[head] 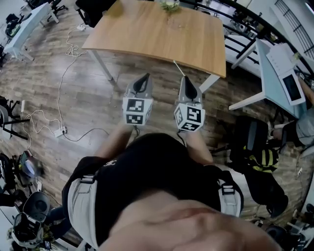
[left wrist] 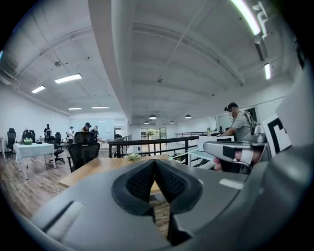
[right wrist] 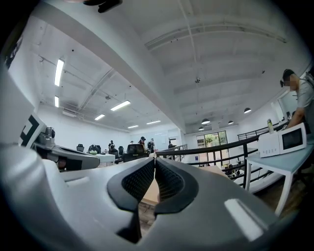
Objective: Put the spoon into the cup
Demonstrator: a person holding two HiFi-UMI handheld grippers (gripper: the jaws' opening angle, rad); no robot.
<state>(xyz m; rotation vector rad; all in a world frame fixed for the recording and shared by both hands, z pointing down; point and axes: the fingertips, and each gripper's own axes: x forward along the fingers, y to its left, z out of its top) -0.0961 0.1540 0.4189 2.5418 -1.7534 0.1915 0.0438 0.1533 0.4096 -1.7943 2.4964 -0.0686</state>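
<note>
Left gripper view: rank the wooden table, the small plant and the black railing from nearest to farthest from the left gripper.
1. Wooden table, just ahead of the left gripper, spreading to the left.
2. Small plant, at the table's far edge, slightly left of the jaws.
3. Black railing, behind the table, running across the middle.

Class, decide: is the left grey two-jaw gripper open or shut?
Shut: the left gripper has its black ribbed pads meeting at the tips, nothing between.

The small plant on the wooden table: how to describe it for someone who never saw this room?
Find the large wooden table on the plank floor. At its far edge stands the small plant, pale flowers over green leaves. It alone sits on that tabletop.
</note>
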